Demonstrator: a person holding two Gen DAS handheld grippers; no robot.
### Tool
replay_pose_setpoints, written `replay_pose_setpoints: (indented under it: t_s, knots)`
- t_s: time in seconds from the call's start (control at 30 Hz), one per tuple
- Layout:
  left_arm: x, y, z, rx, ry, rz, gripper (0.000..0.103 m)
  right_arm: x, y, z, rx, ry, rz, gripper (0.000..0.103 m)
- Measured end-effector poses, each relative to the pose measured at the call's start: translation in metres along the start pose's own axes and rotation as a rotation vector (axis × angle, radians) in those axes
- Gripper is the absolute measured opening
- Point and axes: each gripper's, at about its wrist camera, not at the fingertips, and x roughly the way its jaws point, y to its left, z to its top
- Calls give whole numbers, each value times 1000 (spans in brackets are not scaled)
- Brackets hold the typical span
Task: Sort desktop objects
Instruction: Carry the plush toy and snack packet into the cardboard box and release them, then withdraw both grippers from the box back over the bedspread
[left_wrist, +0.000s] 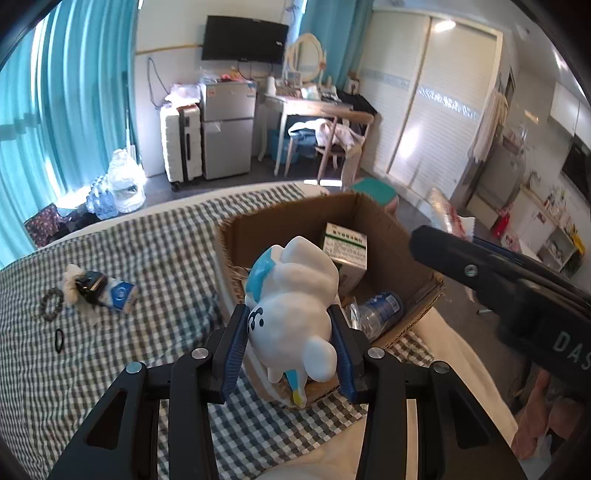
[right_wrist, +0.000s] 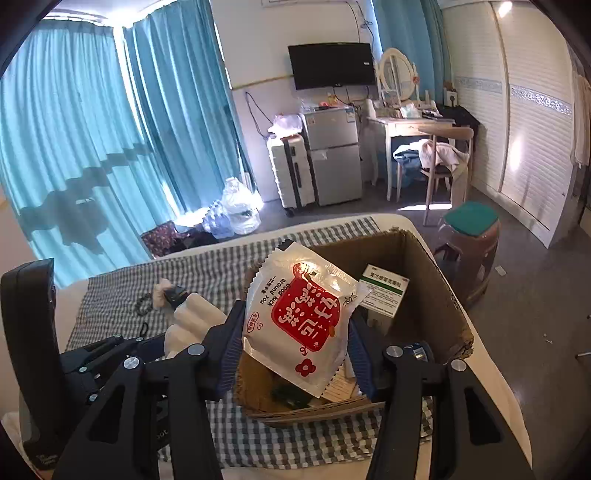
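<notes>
My left gripper is shut on a white and blue toy figure, held over the near edge of an open cardboard box. My right gripper is shut on a white snack packet with a red label, also above the cardboard box. Inside the box lie a green and white carton and a clear plastic bottle. In the right wrist view the green and white carton leans on the box's far wall. The left tool's body and toy figure show at that view's left.
The box stands on a grey checked cloth. On the cloth to the left lie a blue and white packet, a black clip, a beaded bracelet and a black hair tie. A green-topped stool stands beyond the box.
</notes>
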Motion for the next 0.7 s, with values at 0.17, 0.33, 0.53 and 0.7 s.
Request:
replay_pose_setpoints:
  t_s: [0.17,0.33,0.53,0.7]
  knots:
    - [37,-10,-2,17,43,-34,46,40,-34,-7,56,66,-25,53]
    - [30,-4,3,27,-27,-33,90,58,-53,-11,122,59,-63,90]
    - [1,43,-7,-56,-76,67,95,37,-46,-7,194,-85,-52,90]
    - [-36,101,-34,-180,-132,277,101,-1,-3,-6,188,-290,59,96]
